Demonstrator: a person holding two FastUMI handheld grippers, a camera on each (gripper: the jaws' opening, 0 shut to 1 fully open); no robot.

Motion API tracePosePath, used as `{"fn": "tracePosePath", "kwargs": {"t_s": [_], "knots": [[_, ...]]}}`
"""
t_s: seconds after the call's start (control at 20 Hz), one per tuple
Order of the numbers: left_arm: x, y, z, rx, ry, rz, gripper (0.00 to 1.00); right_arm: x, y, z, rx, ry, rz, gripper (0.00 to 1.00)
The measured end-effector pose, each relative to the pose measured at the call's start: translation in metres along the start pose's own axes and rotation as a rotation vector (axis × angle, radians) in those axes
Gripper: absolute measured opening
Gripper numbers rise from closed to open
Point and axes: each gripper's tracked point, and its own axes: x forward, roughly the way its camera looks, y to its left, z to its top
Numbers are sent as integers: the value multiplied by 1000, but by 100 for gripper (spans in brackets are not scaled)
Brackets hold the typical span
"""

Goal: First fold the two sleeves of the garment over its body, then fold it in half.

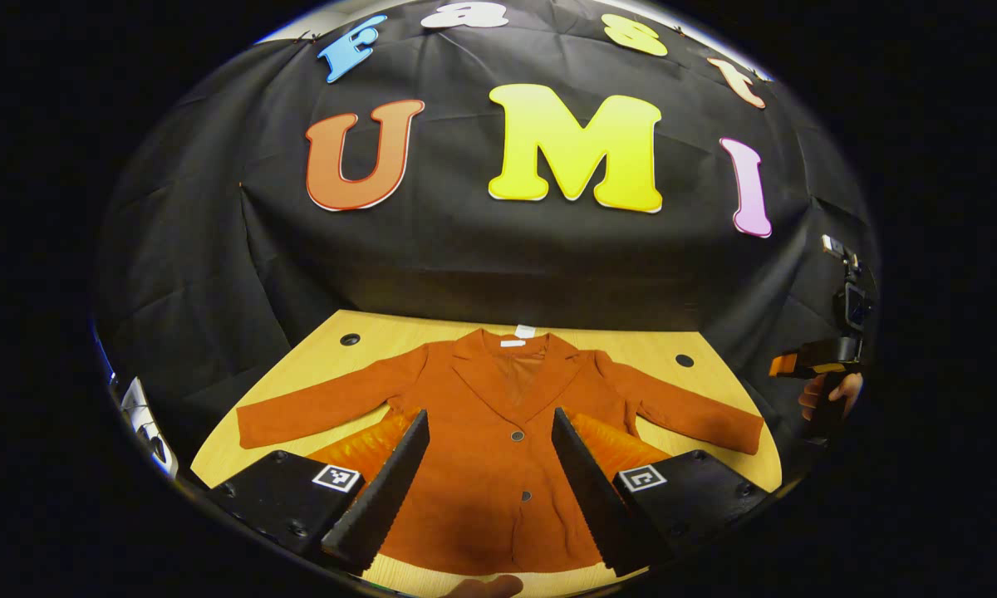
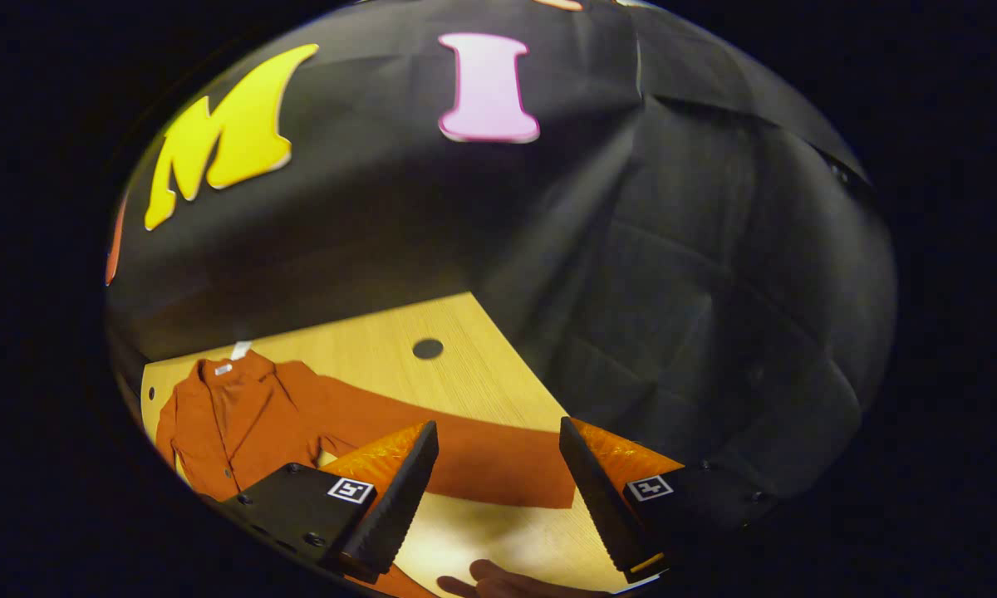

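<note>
Rust-orange jacket (image 1: 498, 448) lies flat on the desk (image 1: 382, 328), sleeves spread. It looks soft and floppy; pinch a cuff (image 2: 540, 482), low in frame. Left claw (image 1: 490, 486) and right claw (image 2: 498, 498) gape wide, holding nothing.

The jacket (image 1: 498, 440) lies flat on the bench (image 1: 382, 328), front side up, with its collar at the far side and its hem at the near edge. Its two sleeves lie spread out, one to the left (image 1: 324, 411) and one to the right (image 1: 690, 415), both resting on the bench. Behind the bench hangs the booth wall (image 1: 216, 249).

In the left gripper view, the left claw (image 1: 490, 490) hangs above the near part of the jacket body, jaws wide apart. The right claw (image 1: 798, 365) is far to the right, beyond the bench edge.

In the right gripper view, the right claw (image 2: 498, 498) is above the cuff end of the right sleeve (image 2: 465, 457), near the right edge of the bench (image 2: 465, 374).
</note>
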Motion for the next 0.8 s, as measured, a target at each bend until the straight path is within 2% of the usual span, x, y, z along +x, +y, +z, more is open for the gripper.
{"fn": "tracePosePath", "kwargs": {"t_s": [0.15,0.25,0.35,0.5,0.6,0.7,0.8], "knots": [[3,-3,-13,6,44,27,97,48,-20,-34,-19,151,-35,94],[4,-4,-20,15,74,47,97,58,-21,-41,-19,237,-71,94],[6,-5,-27,22,98,71,97,68,-15,-30,25,348,-72,93],[10,-11,-35,21,135,89,97,86,-34,-27,147,505,-83,94],[12,-16,-37,23,152,98,97,97,-37,-36,227,610,-43,94],[16,-22,-40,25,166,103,97,98,-39,-35,300,654,10,94],[17,-26,-41,22,173,110,97,100,-42,-33,327,692,29,93]]}}
